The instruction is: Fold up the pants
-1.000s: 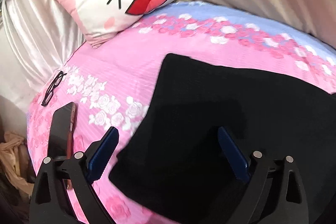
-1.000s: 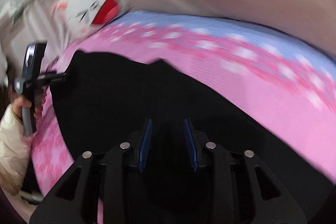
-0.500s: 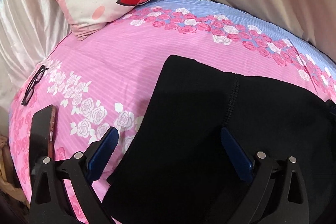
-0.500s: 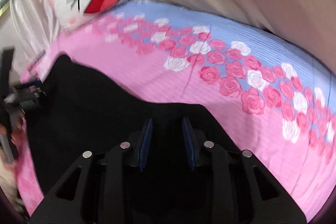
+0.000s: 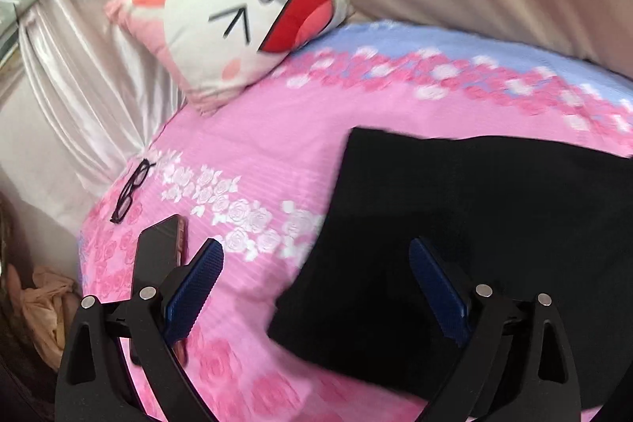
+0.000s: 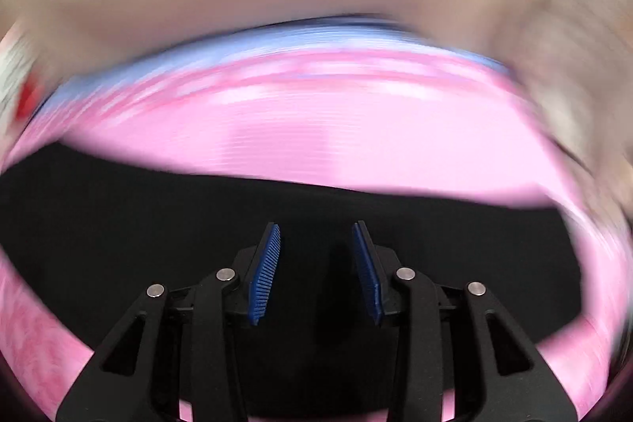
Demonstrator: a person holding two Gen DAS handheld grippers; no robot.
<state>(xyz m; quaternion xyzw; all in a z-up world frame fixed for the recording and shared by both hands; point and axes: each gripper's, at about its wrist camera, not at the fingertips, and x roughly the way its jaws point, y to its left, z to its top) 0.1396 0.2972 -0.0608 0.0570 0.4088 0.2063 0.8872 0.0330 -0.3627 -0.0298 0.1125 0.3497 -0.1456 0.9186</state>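
Pants point(image 5: 474, 224) lie flat on our bed point(image 5: 257, 145), black against pink sheets; our left hand-held gripper point(image 5: 316, 263) spreads wide and empty above their edge, with phone point(image 5: 158, 256) and glasses point(image 5: 130, 192) near the bed's side. From the right wrist, blurred, our right hand-held gripper point(image 6: 316, 240) hangs partly open over the pants point(image 6: 158, 224), holding nothing.
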